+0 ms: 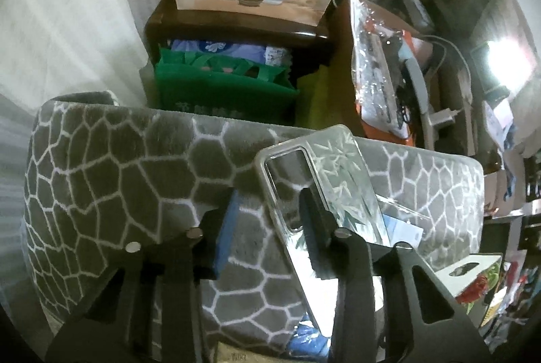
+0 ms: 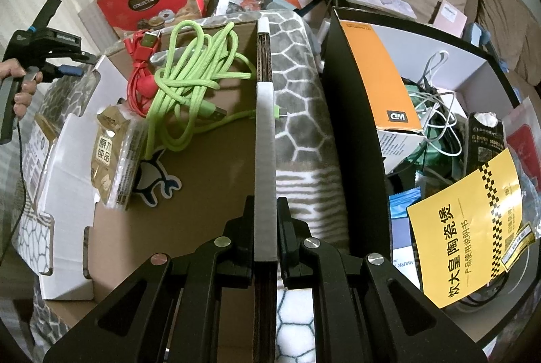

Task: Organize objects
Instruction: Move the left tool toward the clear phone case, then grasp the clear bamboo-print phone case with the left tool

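Right gripper (image 2: 265, 227) clamps cardboard box (image 2: 216, 227) wall; green cable (image 2: 189, 85) inside; left gripper (image 1: 270, 221) unclenched over phone case (image 1: 321, 180)

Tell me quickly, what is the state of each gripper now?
Left gripper: open, clear phone case edge between jaws.
Right gripper: shut on cardboard box wall.

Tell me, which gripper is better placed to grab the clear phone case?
Left. The left gripper straddles one edge of the phone case, while the right gripper is busy, shut on the cardboard box wall.
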The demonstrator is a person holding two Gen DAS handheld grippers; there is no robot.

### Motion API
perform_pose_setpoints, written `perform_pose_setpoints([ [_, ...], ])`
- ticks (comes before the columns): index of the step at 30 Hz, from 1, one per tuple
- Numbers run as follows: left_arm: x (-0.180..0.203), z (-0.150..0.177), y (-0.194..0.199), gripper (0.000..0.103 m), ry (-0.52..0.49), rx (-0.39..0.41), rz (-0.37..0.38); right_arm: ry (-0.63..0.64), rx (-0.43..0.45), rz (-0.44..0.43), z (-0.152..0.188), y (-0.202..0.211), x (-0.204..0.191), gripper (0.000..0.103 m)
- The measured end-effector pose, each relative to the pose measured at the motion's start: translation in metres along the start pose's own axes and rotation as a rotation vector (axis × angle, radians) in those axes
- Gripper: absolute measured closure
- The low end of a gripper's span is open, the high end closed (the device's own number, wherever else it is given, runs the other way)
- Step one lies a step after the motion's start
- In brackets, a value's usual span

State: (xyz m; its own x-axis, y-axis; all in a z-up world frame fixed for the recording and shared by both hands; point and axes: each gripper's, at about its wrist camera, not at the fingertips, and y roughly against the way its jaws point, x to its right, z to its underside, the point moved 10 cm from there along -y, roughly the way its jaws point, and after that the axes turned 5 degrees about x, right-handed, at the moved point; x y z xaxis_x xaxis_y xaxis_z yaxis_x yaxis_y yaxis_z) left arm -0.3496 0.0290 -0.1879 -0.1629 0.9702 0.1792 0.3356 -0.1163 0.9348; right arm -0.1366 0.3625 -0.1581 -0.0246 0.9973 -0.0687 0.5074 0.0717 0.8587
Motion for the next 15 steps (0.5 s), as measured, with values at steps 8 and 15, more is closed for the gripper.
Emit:
perform_pose_setpoints([
  [8, -0.0008, -0.0016, -0.0075, 0.076, -0.019, 0.011, -0.035, 0.005, 0.008, 0.002, -0.0025, 0.0020, -0.0020, 0.093],
  [15, 0.0012, -0.0026, -0.0076, 0.091, -0.036, 0.029, -0.042, 0.005, 0.009, 0.004, -0.0026, 0.0025, -0.0022, 0.093],
])
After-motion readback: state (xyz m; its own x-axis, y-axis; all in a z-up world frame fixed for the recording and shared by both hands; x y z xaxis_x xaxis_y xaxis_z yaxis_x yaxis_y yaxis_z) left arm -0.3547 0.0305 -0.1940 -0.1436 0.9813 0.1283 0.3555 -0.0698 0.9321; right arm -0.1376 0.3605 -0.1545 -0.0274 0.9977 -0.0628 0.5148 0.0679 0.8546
